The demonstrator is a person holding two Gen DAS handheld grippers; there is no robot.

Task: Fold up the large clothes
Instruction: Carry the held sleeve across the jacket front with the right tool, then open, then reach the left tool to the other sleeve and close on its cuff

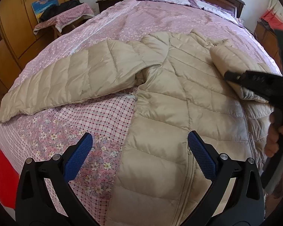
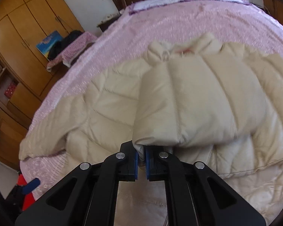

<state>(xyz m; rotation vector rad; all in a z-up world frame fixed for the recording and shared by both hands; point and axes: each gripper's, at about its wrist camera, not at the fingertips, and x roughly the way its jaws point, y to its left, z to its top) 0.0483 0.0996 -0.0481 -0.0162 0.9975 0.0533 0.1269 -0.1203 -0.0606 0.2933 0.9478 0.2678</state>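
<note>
— Left wrist view first: where is the garment?

— A beige quilted jacket (image 1: 179, 86) lies spread on the bed (image 1: 141, 18), filling the centre and right of the frame. One sleeve (image 1: 66, 82) stretches out toward the left edge over the pink floral bedspread, and the zipper runs down toward the lower middle.

— And the left gripper (image 1: 139, 150)?

— Its two blue pads stand wide apart at the bottom of the frame, nothing between them. One pad hovers over the checked and floral cloth, the other over the jacket's front panel by the zipper.

— Is the other tool visible from there?

— Yes, at the right edge. The right gripper (image 1: 228, 75) reaches in, gripped by a hand (image 1: 273, 139), and the other sleeve (image 1: 230, 60) is folded across the chest with its cuff at the gripper's tip.

— What does the right wrist view add?

— There the right gripper (image 2: 141, 162) has its blue pads pressed nearly together, pinching the cuff edge of that sleeve (image 2: 188, 103). The sleeve bulges across the centre of the frame, over the jacket (image 2: 96, 113) body, with the collar in the upper middle. The picture is somewhat blurred. A wooden wardrobe (image 2: 28, 28) fills the upper left.
</note>
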